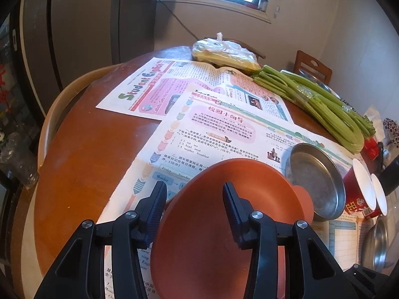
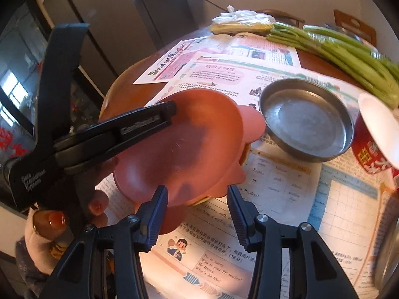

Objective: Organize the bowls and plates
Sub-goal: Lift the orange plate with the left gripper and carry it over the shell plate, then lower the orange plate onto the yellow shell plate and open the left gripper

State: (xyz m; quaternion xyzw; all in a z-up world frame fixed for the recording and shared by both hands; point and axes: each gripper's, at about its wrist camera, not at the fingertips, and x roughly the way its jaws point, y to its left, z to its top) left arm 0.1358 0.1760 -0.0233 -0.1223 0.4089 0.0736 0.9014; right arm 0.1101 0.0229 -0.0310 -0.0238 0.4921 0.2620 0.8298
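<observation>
The left gripper (image 1: 194,195) was clamped on the rim of a tilted orange plate (image 1: 224,214), just beside the steel dish (image 2: 306,120) on the newspaper-covered desk (image 1: 74,174). The right gripper (image 2: 197,200) stood unclenched at the plate's near edge, its pads off the plate.
</observation>
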